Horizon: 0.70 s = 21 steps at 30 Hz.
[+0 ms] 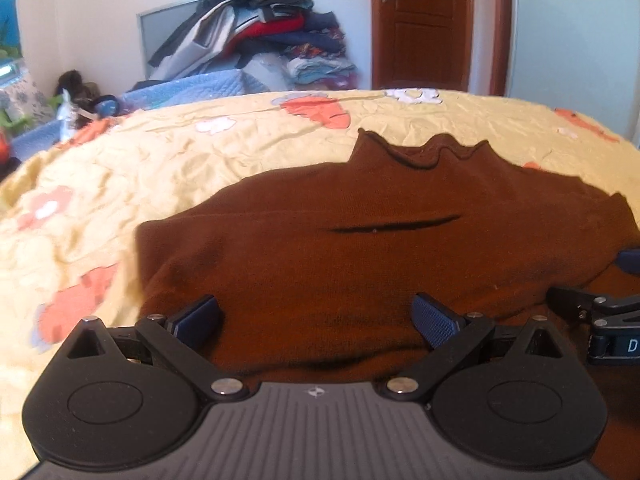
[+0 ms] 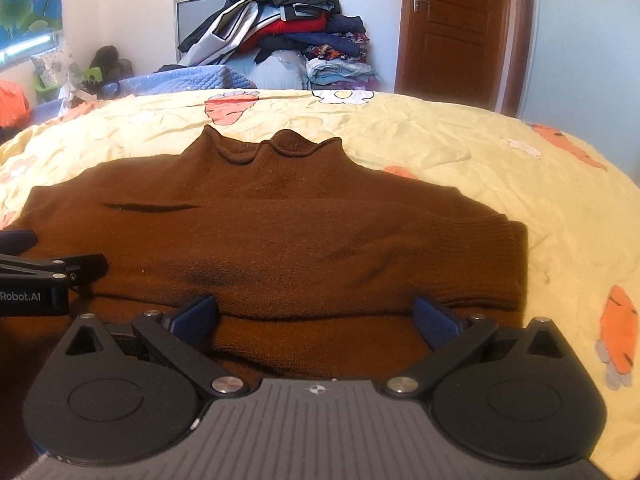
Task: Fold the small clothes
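Observation:
A small brown knitted sweater (image 1: 360, 248) lies on the bed, collar pointing away, its sleeves folded in across the body. It also shows in the right wrist view (image 2: 280, 236). My left gripper (image 1: 316, 320) is open and empty, hovering over the sweater's near left part. My right gripper (image 2: 316, 320) is open and empty over the near right part. Each gripper shows at the edge of the other's view: the right one (image 1: 600, 320) and the left one (image 2: 44, 276).
The bed has a yellow sheet with orange carrot prints (image 1: 160, 160). A tall pile of clothes (image 2: 288, 32) stands past the far edge. A brown door (image 2: 452, 28) is at the back right. A blue quilted cover (image 1: 184, 92) lies at the back left.

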Available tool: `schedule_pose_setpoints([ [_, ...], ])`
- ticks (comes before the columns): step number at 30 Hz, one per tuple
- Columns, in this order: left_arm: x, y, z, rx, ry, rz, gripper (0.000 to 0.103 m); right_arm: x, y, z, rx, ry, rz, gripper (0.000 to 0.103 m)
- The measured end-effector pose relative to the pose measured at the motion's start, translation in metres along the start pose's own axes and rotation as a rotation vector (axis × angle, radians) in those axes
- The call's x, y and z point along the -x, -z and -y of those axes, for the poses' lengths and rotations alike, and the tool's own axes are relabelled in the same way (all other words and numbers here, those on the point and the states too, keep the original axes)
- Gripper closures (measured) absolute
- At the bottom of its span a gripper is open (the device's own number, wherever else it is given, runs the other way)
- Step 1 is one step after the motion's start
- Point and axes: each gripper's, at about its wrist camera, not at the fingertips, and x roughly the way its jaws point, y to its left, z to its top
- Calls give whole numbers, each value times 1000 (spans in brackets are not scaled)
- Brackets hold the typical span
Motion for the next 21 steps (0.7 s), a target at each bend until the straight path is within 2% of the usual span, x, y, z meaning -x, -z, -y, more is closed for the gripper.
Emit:
schedule_pose_setpoints([
  [3,30,17,9,-26,69,-29,0,22,7,1,-33,13,-31,0],
  [5,39,38,14,-36,108,-71,0,34,24,1,1,-6,-34,0],
  [6,47,50,15,-32,99,-18,0,38,35,0,38,7,-18,0],
  [7,52,56,15,-30,81,-10,0,44,41,3,19,-8,1,0],
  [11,69,60,8,52,44,-103,0,61,46,12,-46,35,-71,0],
  [14,87,76,8,76,8,-108,0,84,70,11,-32,37,-42,0],
  [17,105,93,11,87,-12,-90,0,103,90,8,-17,45,-15,0],
  [21,118,114,12,79,-13,-16,0,118,104,10,-40,36,-9,0],
])
